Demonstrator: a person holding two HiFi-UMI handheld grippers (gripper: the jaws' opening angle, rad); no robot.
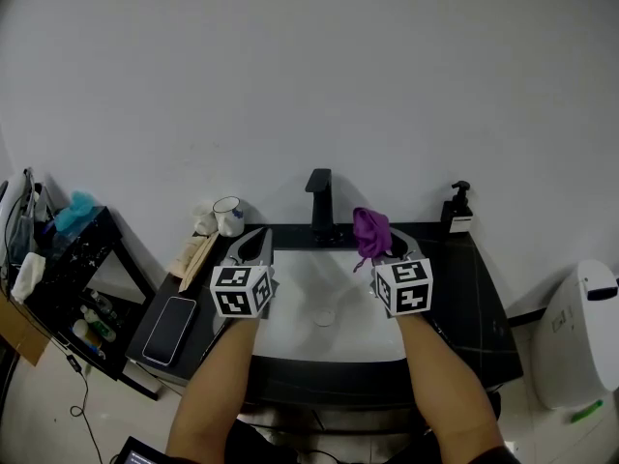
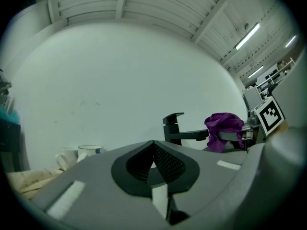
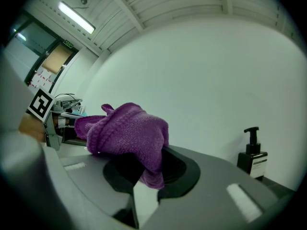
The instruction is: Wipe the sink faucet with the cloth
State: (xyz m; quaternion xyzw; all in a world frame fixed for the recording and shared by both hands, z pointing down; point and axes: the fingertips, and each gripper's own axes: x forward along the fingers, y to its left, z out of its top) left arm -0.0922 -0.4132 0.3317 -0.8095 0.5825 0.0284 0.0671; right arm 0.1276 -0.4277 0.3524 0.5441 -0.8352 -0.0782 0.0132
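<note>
Your right gripper (image 3: 160, 150) is clamped on what looks like only a tail of the purple cloth (image 3: 127, 128), with the bulk bunched above the jaws; the left gripper (image 2: 153, 143) is closed on nothing. Drag along the black faucet (image 1: 320, 201), mid-frame just left of the cloth, could tug it free or let bare jaw scrape the spout.

Dim, even light; fisheye-warped edges.

Sink basin (image 1: 290, 298) lies open; faucet (image 1: 320, 201), mug (image 1: 229, 217) and soap bottle (image 1: 457, 209) stand along its back edge.
</note>
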